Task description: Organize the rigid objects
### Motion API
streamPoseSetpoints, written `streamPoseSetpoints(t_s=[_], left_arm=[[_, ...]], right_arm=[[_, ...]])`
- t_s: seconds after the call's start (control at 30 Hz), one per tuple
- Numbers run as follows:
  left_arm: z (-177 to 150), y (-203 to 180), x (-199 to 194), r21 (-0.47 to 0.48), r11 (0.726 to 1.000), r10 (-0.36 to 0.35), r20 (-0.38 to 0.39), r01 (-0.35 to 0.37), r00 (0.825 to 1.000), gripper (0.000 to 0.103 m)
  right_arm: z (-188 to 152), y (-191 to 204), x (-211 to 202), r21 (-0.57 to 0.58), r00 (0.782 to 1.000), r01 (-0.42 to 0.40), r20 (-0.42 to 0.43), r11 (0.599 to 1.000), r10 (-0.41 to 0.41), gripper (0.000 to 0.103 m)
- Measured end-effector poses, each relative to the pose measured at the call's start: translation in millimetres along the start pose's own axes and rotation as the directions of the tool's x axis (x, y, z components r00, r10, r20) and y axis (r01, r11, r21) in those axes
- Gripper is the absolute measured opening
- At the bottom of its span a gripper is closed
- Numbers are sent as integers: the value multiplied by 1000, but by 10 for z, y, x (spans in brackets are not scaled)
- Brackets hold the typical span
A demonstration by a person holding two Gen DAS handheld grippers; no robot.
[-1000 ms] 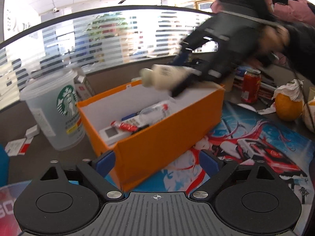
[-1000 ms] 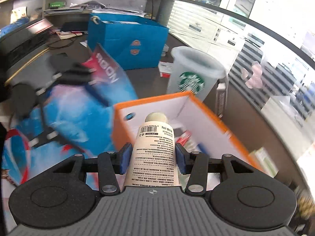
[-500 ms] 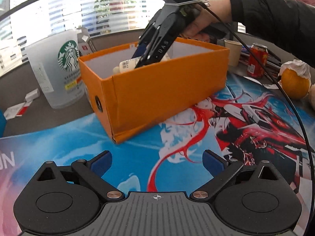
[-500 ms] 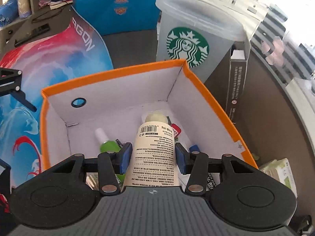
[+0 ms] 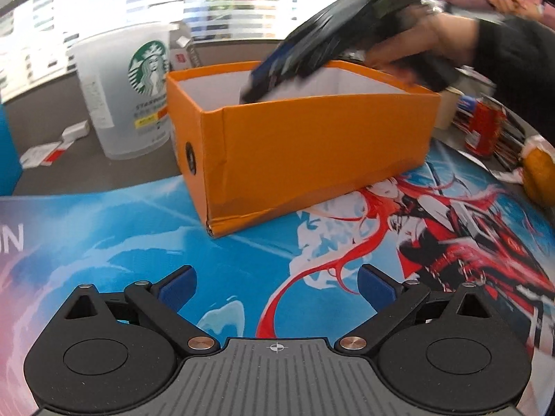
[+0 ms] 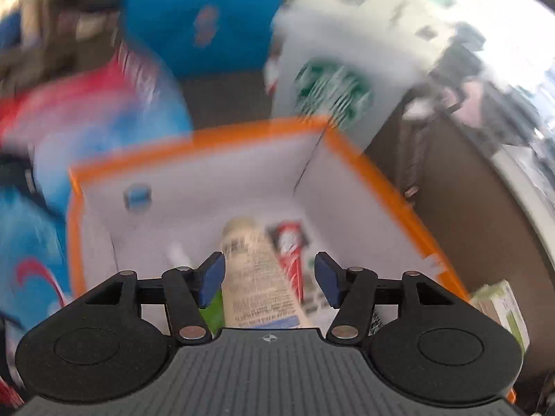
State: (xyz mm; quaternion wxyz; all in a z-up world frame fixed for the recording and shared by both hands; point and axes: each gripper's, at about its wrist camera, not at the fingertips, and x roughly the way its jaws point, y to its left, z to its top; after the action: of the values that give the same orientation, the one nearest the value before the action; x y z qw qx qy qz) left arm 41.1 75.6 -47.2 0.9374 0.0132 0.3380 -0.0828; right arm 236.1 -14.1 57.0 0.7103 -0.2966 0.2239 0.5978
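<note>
Office counter under me, my right gripper [image 6: 267, 279] jaws are opening to drop the tube [image 6: 258, 277] into the orange box [image 5: 312, 159], left gripper [image 5: 277, 289] jaws apart, empty.

A big frosted Starbucks cup [image 5: 125, 93] stands on the desk [image 5: 86, 173] just beside the anime-print mat [image 5: 347, 242]. Further right sit a red drinks can [image 5: 484, 128] and an orange [image 5: 539, 180]; a blue bag [image 6: 204, 17] stands behind.

light: bright daylight, from the far windows [image 5: 225, 10]
glare: my right view's far right is washed white
blur: my right view smeared; left view sharp
edges: fisheye bending
</note>
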Motion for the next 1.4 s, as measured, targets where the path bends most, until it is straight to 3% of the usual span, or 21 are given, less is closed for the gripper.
streamPoseSetpoints(t_s=[0.13, 0.23, 0.4, 0.5, 0.7, 0.77, 1.03, 1.4], left_arm=[[9, -20, 26, -52, 998, 23, -5, -23, 1000, 100], [6, -26, 32, -87, 995, 42, 0, -42, 999, 100], [-15, -32, 41, -130, 985, 115, 2, -113, 993, 100], [-22, -38, 46, -158, 976, 148, -2, -147, 989, 100], [-7, -148, 59, -196, 959, 209, -2, -206, 978, 100], [0, -203, 74, -196, 958, 216, 0, -211, 976, 100], [18, -330, 208, -181, 951, 252, -15, -250, 968, 102], [72, -392, 307, -178, 942, 287, -16, -286, 958, 103]], right_arm=[[-12, 177, -565, 81, 982, 91, 160, 992, -104, 68], [-204, 525, -927, 144, 952, 106, 271, 984, -143, 86], [-680, 1159, -1094, 250, 927, 149, 303, 957, -223, 94], [-986, 1430, -1056, 386, 913, 176, 280, 906, -297, 97], [-1390, 1692, -1004, 654, 854, 267, 179, 708, -488, 103], [-1471, 1729, -952, 683, 846, 295, 139, 669, -515, 103], [-1612, 1754, -857, 685, 822, 390, 41, 615, -568, 103], [-1626, 1658, -683, 686, 812, 469, -86, 557, -578, 103]])
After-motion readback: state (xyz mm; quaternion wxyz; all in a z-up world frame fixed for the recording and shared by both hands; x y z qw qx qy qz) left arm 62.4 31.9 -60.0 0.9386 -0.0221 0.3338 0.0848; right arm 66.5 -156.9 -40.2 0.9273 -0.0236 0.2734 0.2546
